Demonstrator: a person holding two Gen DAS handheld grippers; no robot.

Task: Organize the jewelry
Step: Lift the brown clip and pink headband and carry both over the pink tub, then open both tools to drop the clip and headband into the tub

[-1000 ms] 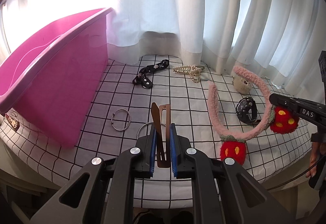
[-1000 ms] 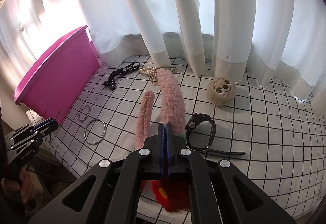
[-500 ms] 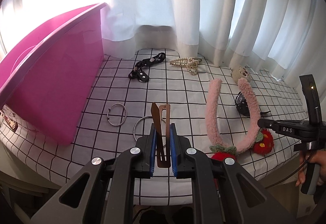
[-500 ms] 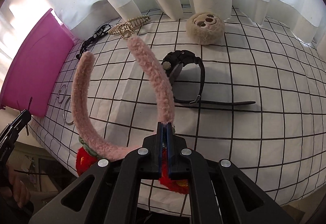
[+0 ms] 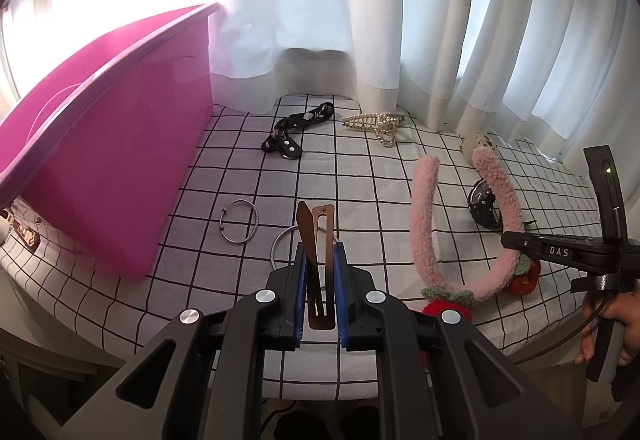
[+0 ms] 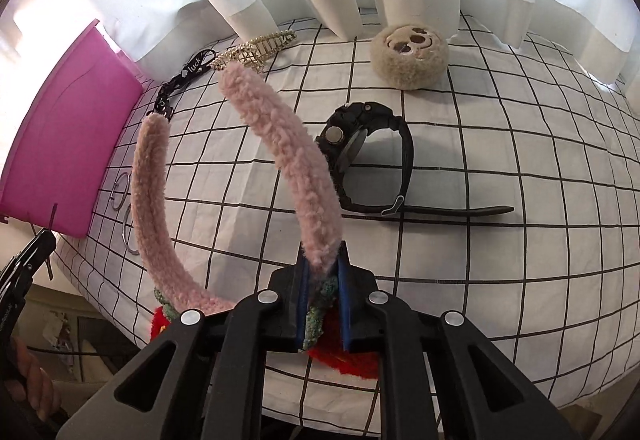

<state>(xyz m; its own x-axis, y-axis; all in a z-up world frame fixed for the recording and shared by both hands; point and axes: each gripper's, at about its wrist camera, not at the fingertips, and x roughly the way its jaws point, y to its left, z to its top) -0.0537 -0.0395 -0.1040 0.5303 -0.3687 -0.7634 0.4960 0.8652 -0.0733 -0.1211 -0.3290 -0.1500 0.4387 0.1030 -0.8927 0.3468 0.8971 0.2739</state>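
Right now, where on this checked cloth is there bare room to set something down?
Widest: right of the black watch and plush face. Smaller: between the pink bin and black strap, behind the bangles. Crowded: around the headband, between bangles and watch.

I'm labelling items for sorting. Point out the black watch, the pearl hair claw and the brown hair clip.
black watch [image 6: 352, 144]: right wrist view, on its case.
pearl hair claw [image 5: 374, 121]: left wrist view, on its spine.
brown hair clip [image 5: 320, 240]: left wrist view, on its shaft.
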